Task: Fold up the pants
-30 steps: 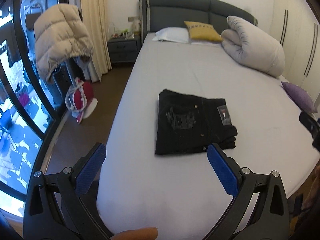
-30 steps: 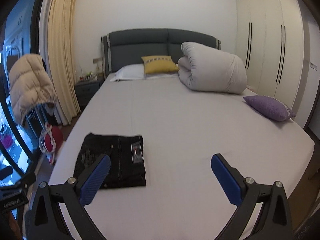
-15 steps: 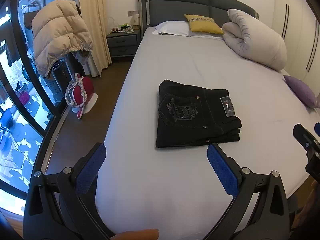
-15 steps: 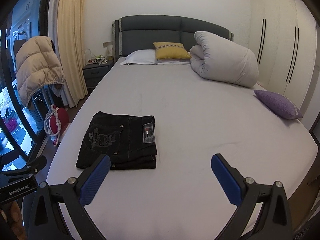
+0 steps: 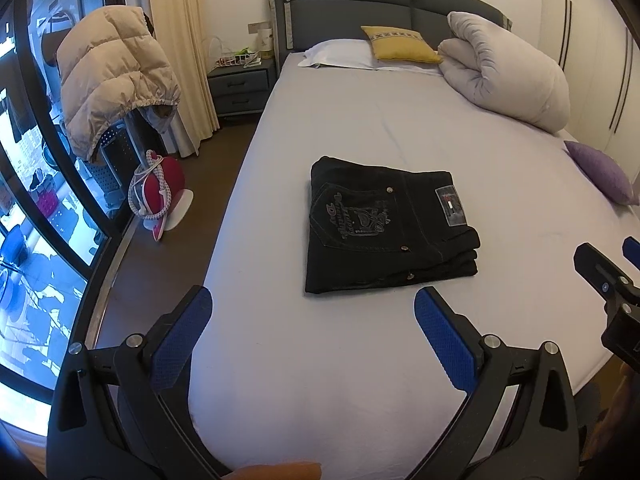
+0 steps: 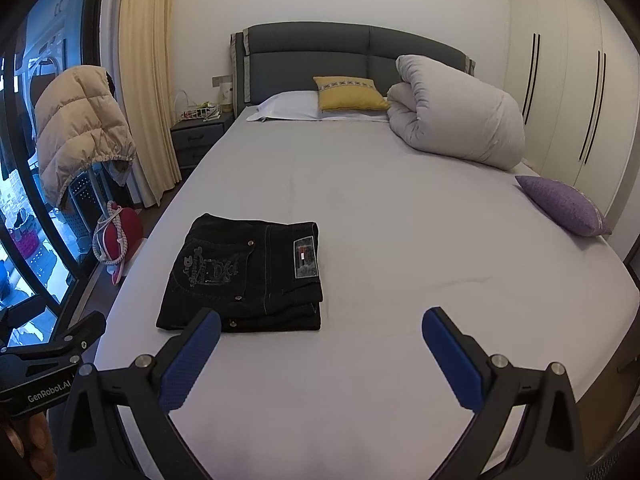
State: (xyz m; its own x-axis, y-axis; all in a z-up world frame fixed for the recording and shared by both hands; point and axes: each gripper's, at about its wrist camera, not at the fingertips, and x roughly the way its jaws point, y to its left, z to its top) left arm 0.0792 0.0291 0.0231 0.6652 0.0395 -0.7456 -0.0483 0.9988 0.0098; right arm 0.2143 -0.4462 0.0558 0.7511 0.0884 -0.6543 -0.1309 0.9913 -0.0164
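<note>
Daylight from the window (image 5: pixel 36 208) at my left washes the room in soft, even light, blowing out the glass to blue-white. The bed (image 6: pixel 400 208) sheet shows only faint shadows. Both my fisheye views bow straight lines hard, with dark vignetting at the corners. Focus holds sharp at centre.

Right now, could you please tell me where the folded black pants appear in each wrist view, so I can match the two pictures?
Left wrist view: the folded black pants lie just right of centre on the bed, beyond the open left gripper.
Right wrist view: the pants lie left of centre, partly behind a finger of the open right gripper.
Shared landmark: the yellow pillow at the headboard.
</note>
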